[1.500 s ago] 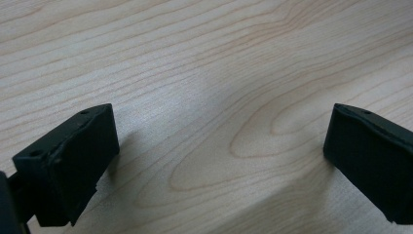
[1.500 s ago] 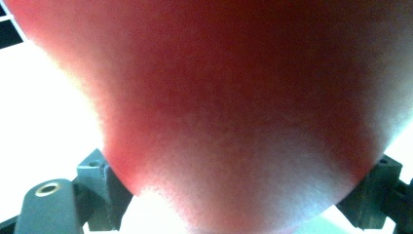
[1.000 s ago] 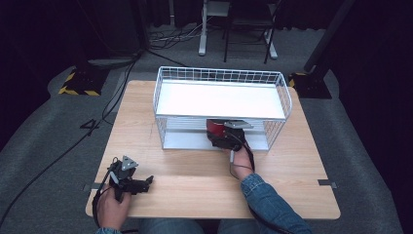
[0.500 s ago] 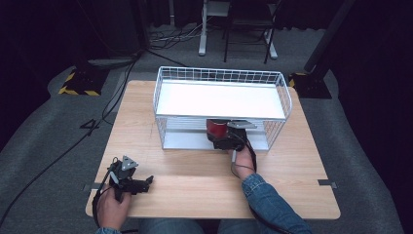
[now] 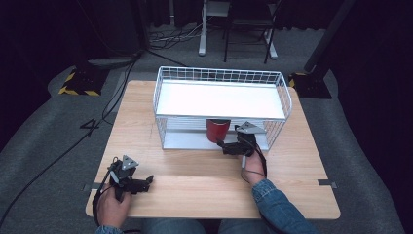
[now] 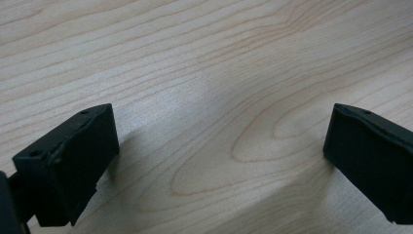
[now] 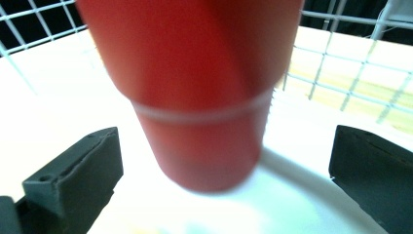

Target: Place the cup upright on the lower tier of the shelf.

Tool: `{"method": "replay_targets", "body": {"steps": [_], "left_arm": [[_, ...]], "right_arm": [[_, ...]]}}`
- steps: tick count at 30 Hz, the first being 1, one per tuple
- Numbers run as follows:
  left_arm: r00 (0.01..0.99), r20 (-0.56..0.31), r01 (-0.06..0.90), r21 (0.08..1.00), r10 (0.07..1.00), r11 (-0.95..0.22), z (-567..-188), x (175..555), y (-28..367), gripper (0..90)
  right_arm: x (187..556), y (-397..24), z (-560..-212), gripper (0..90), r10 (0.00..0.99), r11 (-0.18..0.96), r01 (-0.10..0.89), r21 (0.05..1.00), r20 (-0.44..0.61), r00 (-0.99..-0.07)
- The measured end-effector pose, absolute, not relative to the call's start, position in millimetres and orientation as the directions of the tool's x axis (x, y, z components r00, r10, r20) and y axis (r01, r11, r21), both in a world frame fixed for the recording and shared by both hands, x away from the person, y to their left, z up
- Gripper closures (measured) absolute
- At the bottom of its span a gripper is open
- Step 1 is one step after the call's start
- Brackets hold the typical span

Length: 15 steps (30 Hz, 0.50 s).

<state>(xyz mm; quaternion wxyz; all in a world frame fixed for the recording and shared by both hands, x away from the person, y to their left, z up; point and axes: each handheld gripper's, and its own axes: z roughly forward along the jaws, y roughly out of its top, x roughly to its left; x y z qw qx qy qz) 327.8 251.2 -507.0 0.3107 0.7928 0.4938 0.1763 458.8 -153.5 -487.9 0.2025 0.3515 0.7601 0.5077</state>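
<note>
A red cup point(image 5: 217, 129) stands upright on the lower shelf of a white wire rack point(image 5: 221, 73), under the white upper shelf. My right gripper point(image 5: 223, 146) is just in front of it at the rack's open side, open. In the right gripper view the cup point(image 7: 199, 92) rises close between the two black jaws of the right gripper point(image 7: 224, 141), which stand wide apart and clear of it. My left gripper point(image 5: 147, 180) rests low over the wooden table point(image 5: 195, 185) near its front left corner. In its own view the left gripper point(image 6: 219, 126) is open over bare wood.
The rack takes up the far middle of the table and has wire walls on three sides. A wire wall point(image 7: 341, 73) stands behind and beside the cup. Cables and a chair base point(image 5: 234, 44) are on the dark floor beyond the table.
The right gripper has let go of the red cup and drawn back a little toward the person. The cup now stands by itself on the lower shelf. The left gripper has not moved.
</note>
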Motion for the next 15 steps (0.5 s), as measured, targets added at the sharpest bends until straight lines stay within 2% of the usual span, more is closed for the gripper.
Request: {"method": "replay_targets", "body": {"steps": [8,15], "left_arm": [[0.443,-0.027,0.675,0.667,0.896,-0.314,-507.0,330.2,250.4,0.0],[0.441,-0.026,0.675,0.668,0.897,-0.313,-507.1,330.7,250.4,0.0]], "right_arm": [[425.7,-181.8,-477.4,0.0,0.703,0.325,0.314,0.892,-0.005,-0.712],[402.4,-210.3,-463.3,0.0,0.695,0.287,0.321,0.903,0.034,-0.718]]}}
